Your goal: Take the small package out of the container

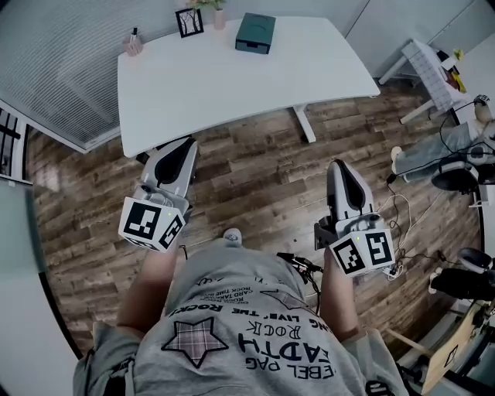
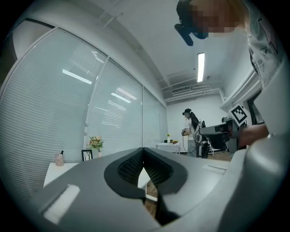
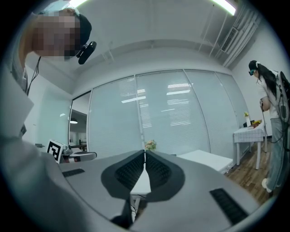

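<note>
The left gripper [image 1: 186, 143] and the right gripper [image 1: 338, 165] hang over the wooden floor [image 1: 255, 174], both with fingers pressed together, holding nothing. One white desk [image 1: 232, 77] ahead carries one teal container [image 1: 255, 32] at its far edge, one picture frame [image 1: 189, 22], one bottle [image 1: 134, 42] and one vase [image 1: 219, 18]. The package cannot be seen.
</note>
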A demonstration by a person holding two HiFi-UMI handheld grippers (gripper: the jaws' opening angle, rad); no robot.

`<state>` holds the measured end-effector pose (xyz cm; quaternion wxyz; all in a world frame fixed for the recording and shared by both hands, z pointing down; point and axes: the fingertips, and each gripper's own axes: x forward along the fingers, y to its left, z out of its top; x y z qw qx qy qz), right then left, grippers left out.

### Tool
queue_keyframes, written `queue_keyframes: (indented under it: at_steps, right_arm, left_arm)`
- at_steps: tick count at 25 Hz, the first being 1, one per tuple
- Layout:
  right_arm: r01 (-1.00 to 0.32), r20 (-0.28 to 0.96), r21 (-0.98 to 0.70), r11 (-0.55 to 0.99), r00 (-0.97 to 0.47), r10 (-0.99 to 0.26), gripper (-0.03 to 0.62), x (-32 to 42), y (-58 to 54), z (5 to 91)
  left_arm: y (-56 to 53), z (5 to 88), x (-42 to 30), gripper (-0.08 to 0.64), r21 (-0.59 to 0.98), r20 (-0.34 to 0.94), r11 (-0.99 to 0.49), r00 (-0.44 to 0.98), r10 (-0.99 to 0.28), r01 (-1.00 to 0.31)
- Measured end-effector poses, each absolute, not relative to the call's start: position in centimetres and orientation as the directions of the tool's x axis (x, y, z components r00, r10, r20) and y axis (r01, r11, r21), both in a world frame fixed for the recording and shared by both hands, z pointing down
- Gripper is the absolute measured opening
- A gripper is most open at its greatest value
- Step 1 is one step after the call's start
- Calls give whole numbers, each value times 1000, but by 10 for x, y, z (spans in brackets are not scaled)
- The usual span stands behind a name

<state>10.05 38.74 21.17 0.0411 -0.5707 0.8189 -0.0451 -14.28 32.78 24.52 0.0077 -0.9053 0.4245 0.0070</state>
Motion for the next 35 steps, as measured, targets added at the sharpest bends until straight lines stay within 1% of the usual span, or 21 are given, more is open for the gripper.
queue_keyframes:
  at_steps: [5, 15, 24, 35]
  right_arm:
    - [-934, 8, -107, 340, -342, -940, 17, 88, 379, 218]
    - [-941, 16, -115, 317, -321, -947, 17, 108, 351, 220]
    - [-914, 12, -135, 382, -387, -922, 17, 114, 289, 223]
    - [-873, 10, -148, 465, -472, -882, 17, 139, 176, 223]
  left_arm:
    - [316, 247, -150, 9, -2, -11, -648, 648, -762, -762]
    - [294, 263, -149, 10, 30, 8, -634, 635, -773, -773]
    - [249, 263, -143, 9, 19, 20, -587, 588, -809, -809]
    - [162, 267, -123, 9, 9, 40, -511, 511, -859, -860]
